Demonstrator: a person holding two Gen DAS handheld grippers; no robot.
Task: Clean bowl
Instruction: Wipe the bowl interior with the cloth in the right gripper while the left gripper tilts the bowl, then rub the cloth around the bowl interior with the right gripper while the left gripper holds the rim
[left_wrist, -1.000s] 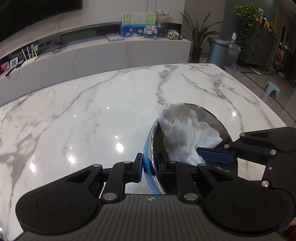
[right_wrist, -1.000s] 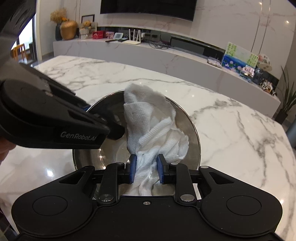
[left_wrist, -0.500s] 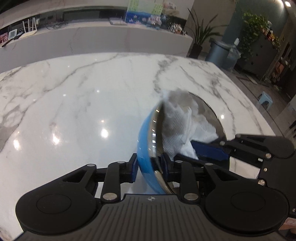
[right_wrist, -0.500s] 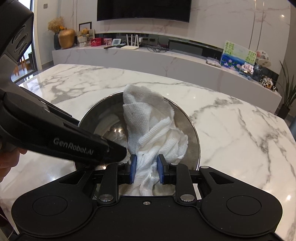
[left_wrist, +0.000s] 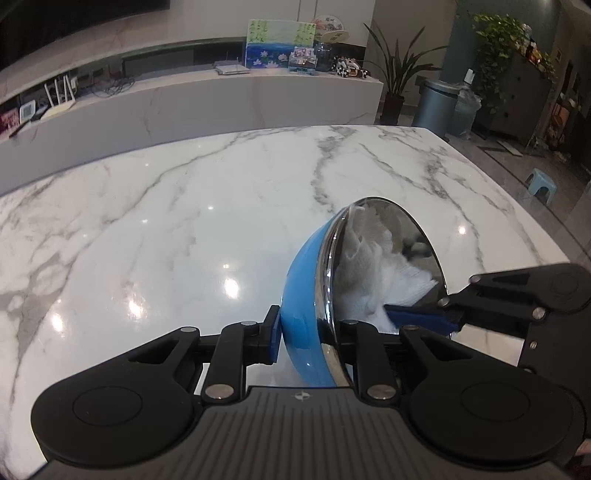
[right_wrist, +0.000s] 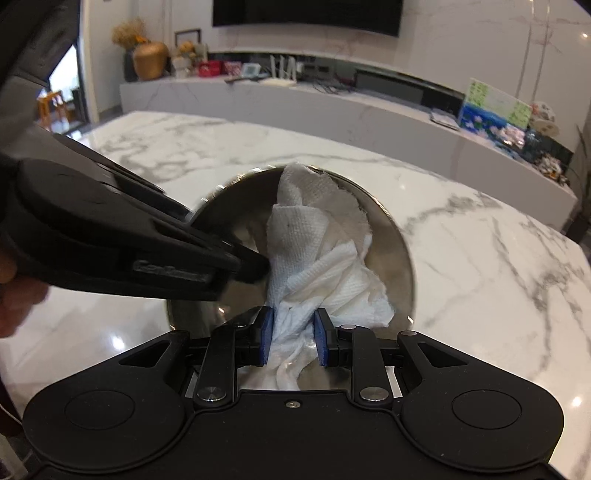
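A white marble table (left_wrist: 207, 229) with grey veins fills the foreground, ceiling lights glinting off it. Behind it runs a long marble ledge (left_wrist: 229, 99), carrying a painted lotus picture (left_wrist: 280, 48), a white router (left_wrist: 61, 92) and a tangle of cables. Off to the right stand a potted plant (left_wrist: 397, 74), a grey bin (left_wrist: 434, 105) and a small blue stool (left_wrist: 541, 184). From the right wrist, a dark television (right_wrist: 306, 14) hangs above and a gold vase (right_wrist: 149, 59) sits far left.

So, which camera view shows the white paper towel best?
The right wrist view: the paper towel faces the camera, crumpled inside the bowl and pinched by the right gripper. The left wrist view sees it only obliquely, past the rim held by the left gripper, partly mirrored in the steel.
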